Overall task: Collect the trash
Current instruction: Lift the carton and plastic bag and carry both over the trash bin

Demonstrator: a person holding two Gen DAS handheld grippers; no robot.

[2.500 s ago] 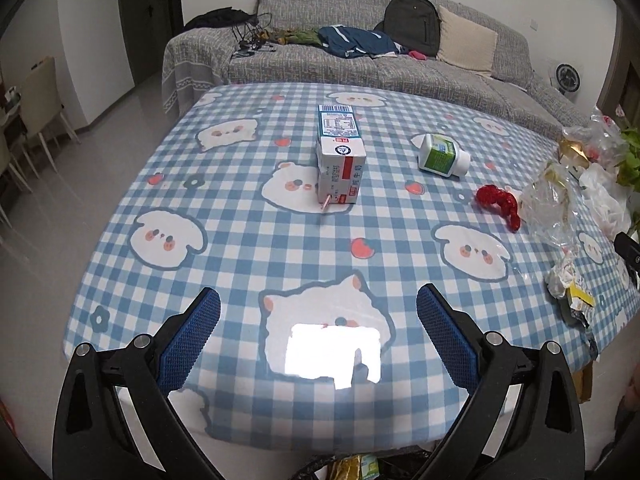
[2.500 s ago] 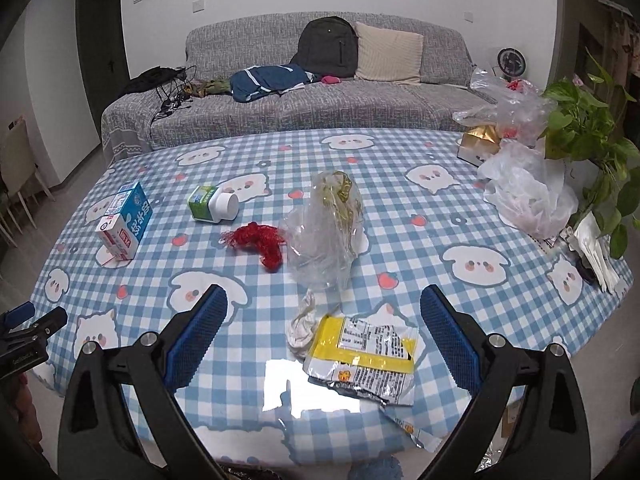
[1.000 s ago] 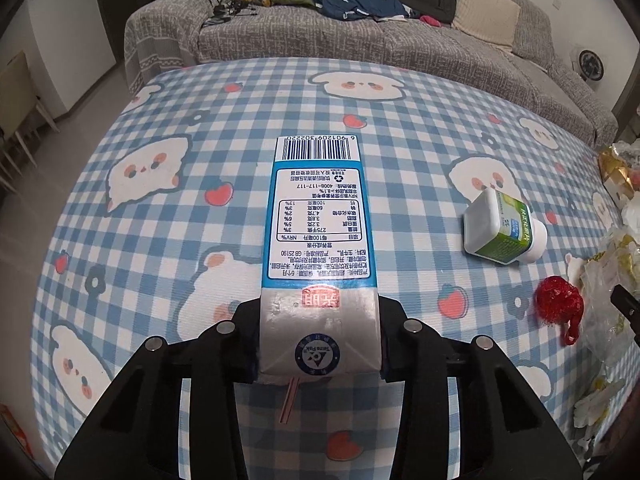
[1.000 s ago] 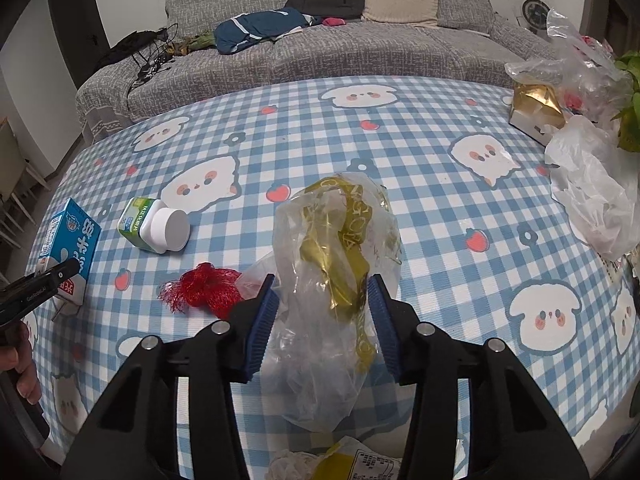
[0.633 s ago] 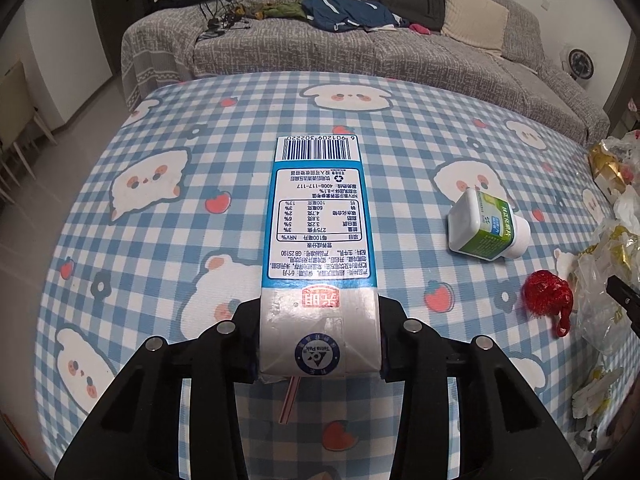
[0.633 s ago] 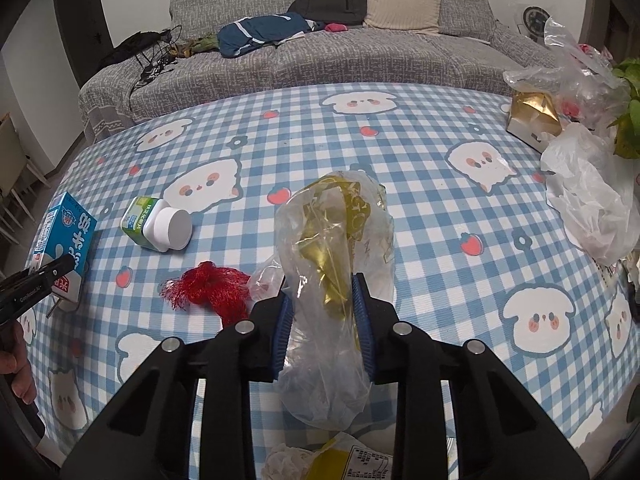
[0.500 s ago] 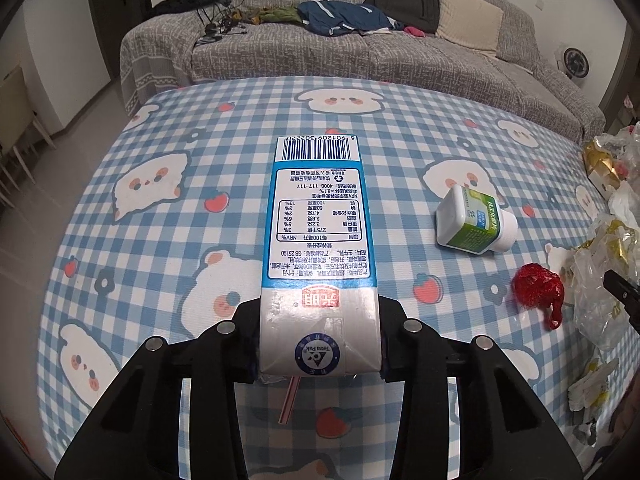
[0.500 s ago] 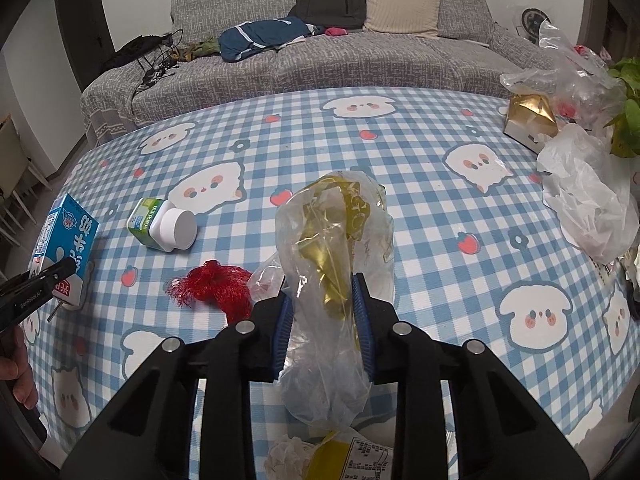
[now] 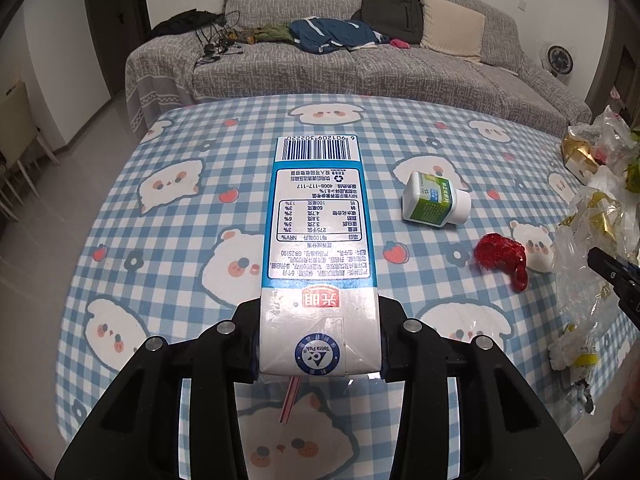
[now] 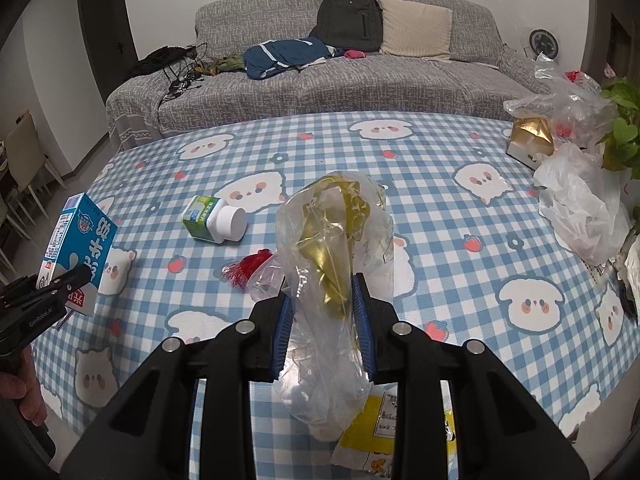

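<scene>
Left gripper (image 9: 318, 340) pinches a blue-and-white milk carton (image 9: 318, 240) between its two black fingers at the lower centre of the left wrist view, the carton's barcode end pointing away and a thin straw (image 9: 290, 400) hanging from its near end; in the right wrist view the same carton shows at the left edge, raised off the cloth. Right gripper (image 10: 323, 332) has just been closing and now squeezes a crumpled clear plastic bag (image 10: 336, 248) with yellowish wrapping inside, at the lower centre of its own view. On the counter (image 10: 440, 184), covered by a blue checked cloth with white animal faces, a small green-and-white bottle (image 10: 214, 220) lies on its side left of centre, and a red mesh scrap (image 10: 246, 266) lies just beside the bag's left edge. A yellow snack wrapper (image 10: 384, 420) lies under the bag at the bottom of the frame. White plastic bags (image 10: 580, 208) and a gold box (image 10: 532, 136) sit at the right edge, near a green plant (image 10: 624, 136). A grey sofa (image 10: 360, 76) with a black backpack (image 10: 348, 20) fills the top.
</scene>
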